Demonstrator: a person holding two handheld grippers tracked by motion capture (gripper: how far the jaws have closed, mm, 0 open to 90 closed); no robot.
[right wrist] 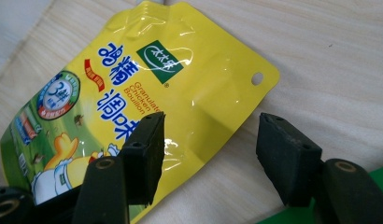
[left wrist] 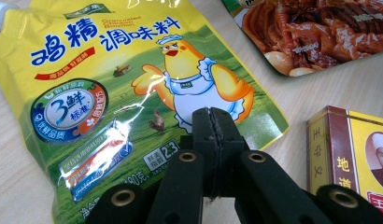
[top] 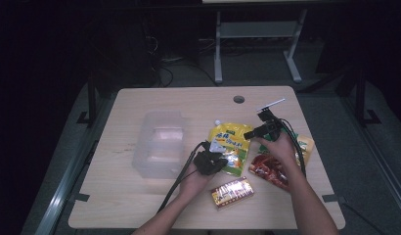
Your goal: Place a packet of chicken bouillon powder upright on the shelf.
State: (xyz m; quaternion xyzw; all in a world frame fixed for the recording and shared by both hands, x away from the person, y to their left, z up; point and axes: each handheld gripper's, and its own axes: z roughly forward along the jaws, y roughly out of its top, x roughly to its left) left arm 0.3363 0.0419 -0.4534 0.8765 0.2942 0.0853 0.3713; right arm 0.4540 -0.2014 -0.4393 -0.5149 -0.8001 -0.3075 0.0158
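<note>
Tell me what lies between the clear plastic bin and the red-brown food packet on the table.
The yellow chicken bouillon pouch lies between the clear bin and the red-brown packet, with the left gripper over its near edge; the high view shows this.

I'm looking into a dim lab or test room — a light wooden desk [top: 140, 196] with a cable hole [top: 238, 99], loose cables [top: 162, 68] and bare metal table legs [top: 217, 46] behind.

My high view looks forward and down over the whole table [top: 140, 196] from afar. My left and right gripper views sit close above it, sharing the yellow pouch [left wrist: 133, 93] [right wrist: 147, 93].
</note>
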